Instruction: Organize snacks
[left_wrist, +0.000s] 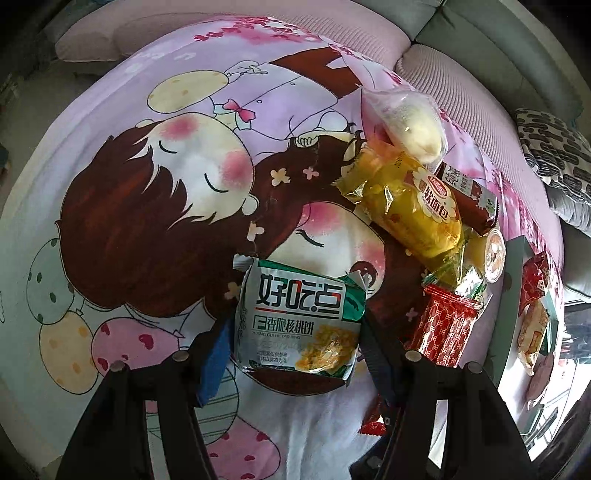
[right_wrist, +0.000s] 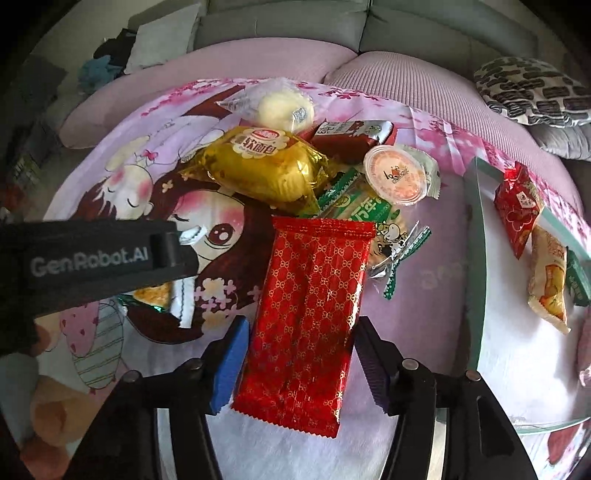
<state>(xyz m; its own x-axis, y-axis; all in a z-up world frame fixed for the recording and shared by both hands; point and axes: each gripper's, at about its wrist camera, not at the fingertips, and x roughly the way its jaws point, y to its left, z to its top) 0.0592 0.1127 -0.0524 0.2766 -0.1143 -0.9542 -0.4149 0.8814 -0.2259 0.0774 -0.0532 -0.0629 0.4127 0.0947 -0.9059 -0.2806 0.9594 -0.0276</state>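
Note:
My left gripper (left_wrist: 291, 350) is shut on a green and white walnut biscuit pack (left_wrist: 299, 317), pads against both its sides, above the cartoon bedsheet. My right gripper (right_wrist: 299, 354) is shut on a red patterned wrapper (right_wrist: 310, 317), pads touching both its long sides. The snack pile lies beyond: a yellow soft-bread bag (right_wrist: 258, 166), a white bun in clear wrap (right_wrist: 280, 107), a brown bar (right_wrist: 351, 133), a jelly cup (right_wrist: 397, 173) and a green cracker pack (right_wrist: 354, 206). The pile also shows in the left wrist view, with the bread bag (left_wrist: 417, 210) and red wrapper (left_wrist: 443, 325).
A shallow clear tray (right_wrist: 476, 258) at the right holds a red packet (right_wrist: 517, 206) and a beige packet (right_wrist: 546, 277). The left gripper's body (right_wrist: 92, 258) crosses the right view's left side. A grey sofa (right_wrist: 295, 26) and patterned pillow (right_wrist: 532, 92) lie behind.

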